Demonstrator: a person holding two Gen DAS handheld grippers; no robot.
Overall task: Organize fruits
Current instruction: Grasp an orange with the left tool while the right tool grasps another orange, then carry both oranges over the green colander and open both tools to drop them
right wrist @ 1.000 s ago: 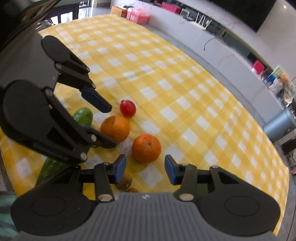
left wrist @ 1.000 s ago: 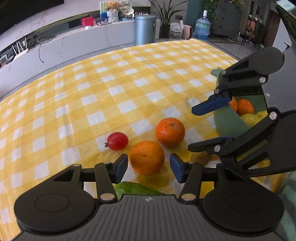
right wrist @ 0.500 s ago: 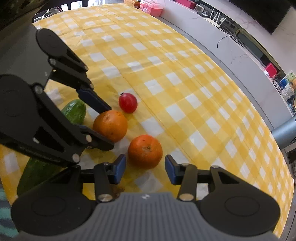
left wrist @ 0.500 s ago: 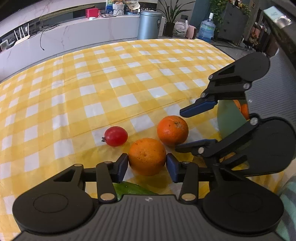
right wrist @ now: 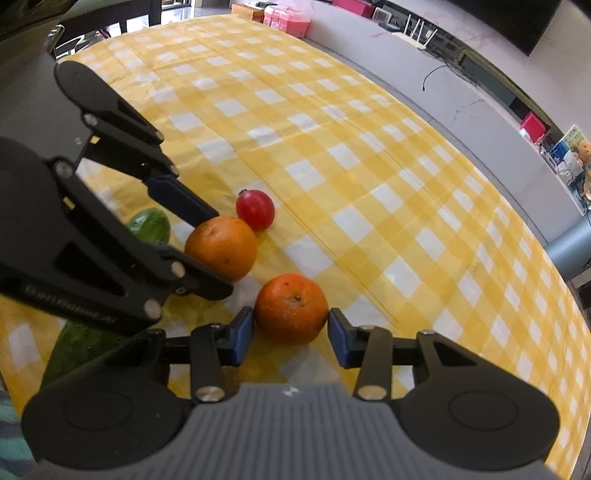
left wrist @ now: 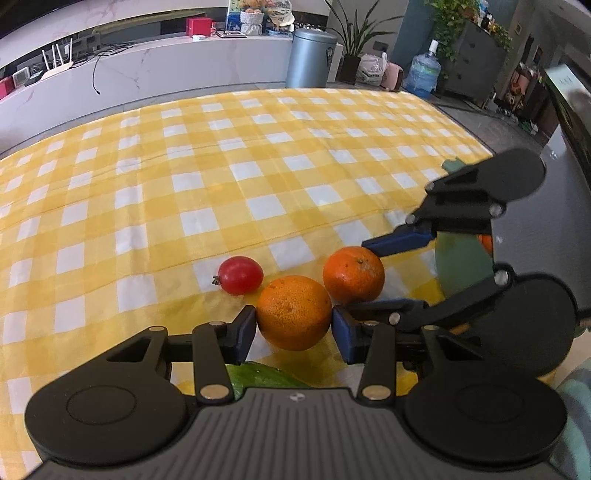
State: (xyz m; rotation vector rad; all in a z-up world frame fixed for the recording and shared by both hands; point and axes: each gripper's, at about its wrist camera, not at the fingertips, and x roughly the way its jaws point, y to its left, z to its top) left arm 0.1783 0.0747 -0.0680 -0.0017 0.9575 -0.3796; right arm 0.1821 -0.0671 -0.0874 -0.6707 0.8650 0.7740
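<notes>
A lived-in home, by the look of the open living and dining area: a table under a yellow-and-white checked cloth (left wrist: 258, 155) stands before a long pale marble-look counter (left wrist: 166, 70) strewn with a white router (left wrist: 57, 64), trailing cables and a red box (left wrist: 199, 26). A grey lidded bin (left wrist: 310, 57), a potted plant (left wrist: 351, 44), a large water bottle (left wrist: 424, 74) and a dark cabinet topped with greenery (left wrist: 476, 55) line the far side.
</notes>
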